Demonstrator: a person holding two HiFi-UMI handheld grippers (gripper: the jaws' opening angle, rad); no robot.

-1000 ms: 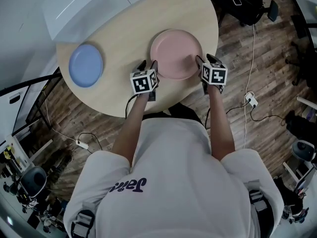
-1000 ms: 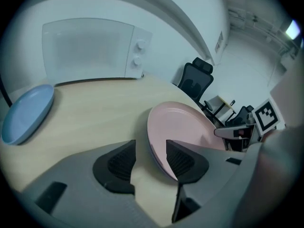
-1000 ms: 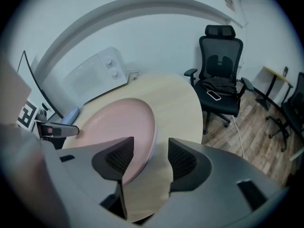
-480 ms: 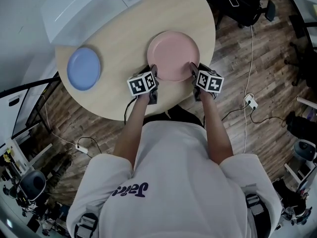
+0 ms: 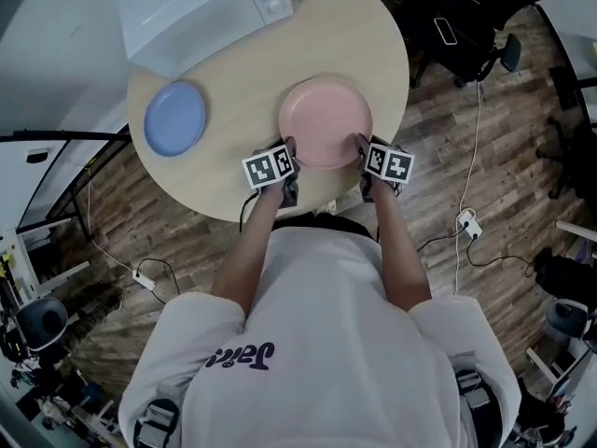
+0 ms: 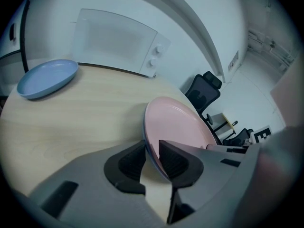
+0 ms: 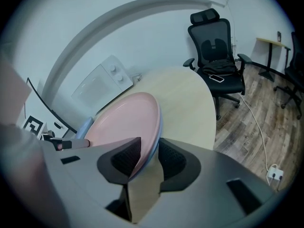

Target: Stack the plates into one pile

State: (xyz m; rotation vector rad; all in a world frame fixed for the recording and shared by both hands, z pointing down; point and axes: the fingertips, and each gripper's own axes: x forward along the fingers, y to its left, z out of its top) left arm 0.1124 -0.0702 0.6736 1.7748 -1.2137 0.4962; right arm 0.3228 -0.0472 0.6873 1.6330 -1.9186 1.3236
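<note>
Now, jaws just closed in: my left gripper (image 5: 291, 146) clamps left rim of round pink plate (image 5: 326, 119), right gripper (image 5: 362, 144) clamps right rim; round blue plate (image 5: 174, 118) well left of it.

Head view looks steeply down; left gripper view, right gripper view skim the worktop (image 5: 233, 82) close-up, all sharing the pink plate (image 5: 326, 119).

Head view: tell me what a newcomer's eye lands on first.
The pink plate at the near edge of the round table, its rim pinched on either side by the left gripper and right gripper, whose jaws have just been closing onto it. Next, the blue plate lying alone at the table's left, by a white appliance.
</note>
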